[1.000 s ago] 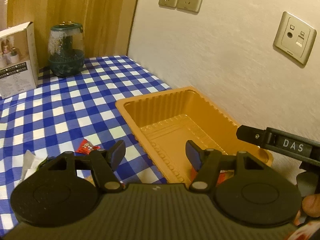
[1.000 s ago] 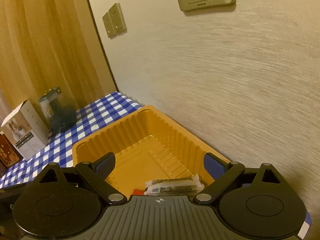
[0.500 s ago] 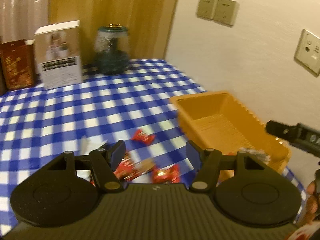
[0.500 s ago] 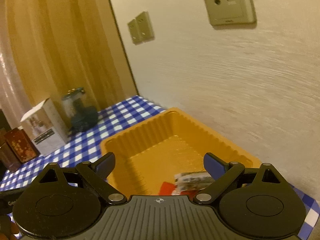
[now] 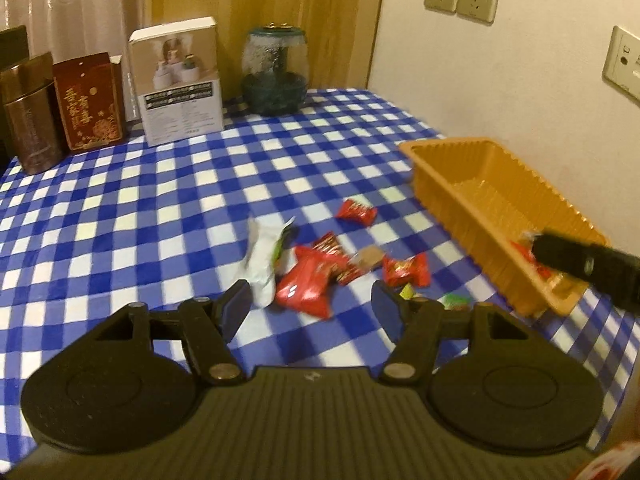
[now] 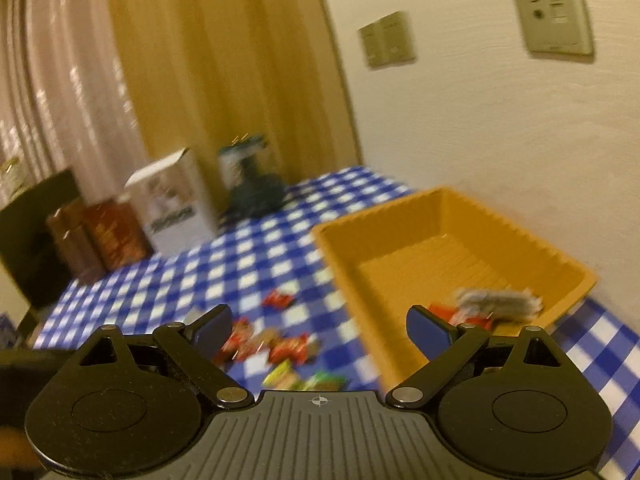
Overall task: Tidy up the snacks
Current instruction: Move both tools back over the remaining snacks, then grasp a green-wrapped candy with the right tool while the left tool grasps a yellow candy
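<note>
The left claw (image 5: 312, 308) hangs wide open and empty above the heap of snacks (image 5: 320, 268) on the checked surface (image 5: 160, 208); the right claw (image 6: 320, 328) is likewise spread wide with nothing between its fingers, hovering near the close end of the orange tray (image 6: 332, 248). The tray stands against the wall at the right edge of the surface, and a few items lie in its near end: a red packet (image 6: 442, 312) and a pale wrapped bar (image 6: 496, 300). Most of the snacks remain outside it.

The step in hand looks like the next pick from the heap; the large red packet (image 5: 306, 286) lies straight ahead of the left claw and seems the easiest target. To do it well, come down with the fingers either side of one packet only, close on its body rather than a crimped end, and lift clear before swinging toward the tray; foil wrappers are likely to slip.

A white wrapper (image 5: 262, 264) touches the red packet on its left, and smaller red sweets (image 5: 406, 270) crowd its right, so a careless closure may drag neighbours along. Far off at the back stand a white box (image 5: 180, 84), a red carton (image 5: 90, 100), a brown tin (image 5: 32, 116) and a glass jar (image 5: 276, 72), well apart from the work.
</note>
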